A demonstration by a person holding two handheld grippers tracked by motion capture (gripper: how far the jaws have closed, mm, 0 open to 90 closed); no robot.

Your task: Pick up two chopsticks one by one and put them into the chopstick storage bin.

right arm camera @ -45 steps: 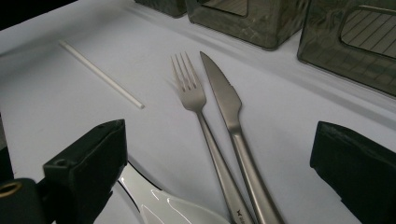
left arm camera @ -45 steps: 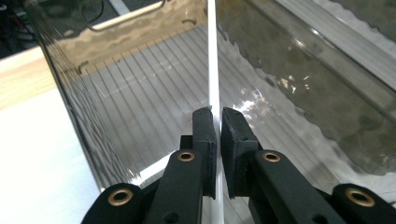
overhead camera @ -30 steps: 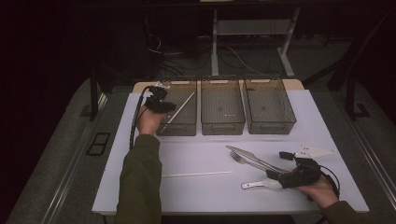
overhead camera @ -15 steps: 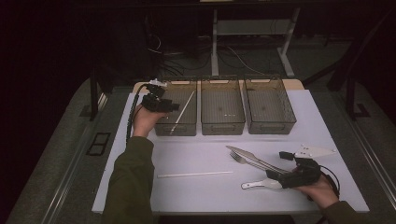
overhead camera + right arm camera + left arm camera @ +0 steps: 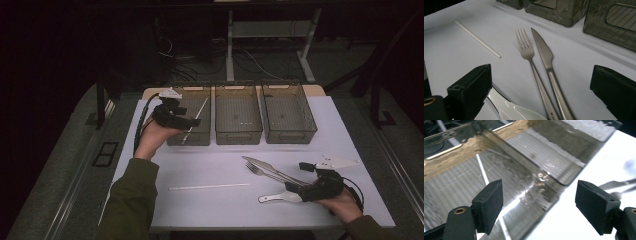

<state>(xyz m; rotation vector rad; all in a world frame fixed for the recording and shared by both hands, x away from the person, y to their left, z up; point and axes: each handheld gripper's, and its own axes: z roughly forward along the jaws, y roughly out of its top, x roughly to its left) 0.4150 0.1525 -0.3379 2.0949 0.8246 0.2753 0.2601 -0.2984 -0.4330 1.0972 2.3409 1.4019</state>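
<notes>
Lifting away from the left bin [image 5: 189, 131], the left gripper [image 5: 192, 121] has just been opening, empty; its straw [image 5: 196, 117] lies below. Right gripper [image 5: 291, 189] gapes over fork [image 5: 526, 51]; centre before closing.

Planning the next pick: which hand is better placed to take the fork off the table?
Probably right. The right tool sits low on the table with its jaws open, and the fork lies just ahead of them beside the knife. The left tool, jaws just opened and empty, is over the leftmost bin.

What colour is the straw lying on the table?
White. The straw shows best in the right gripper view.
</notes>
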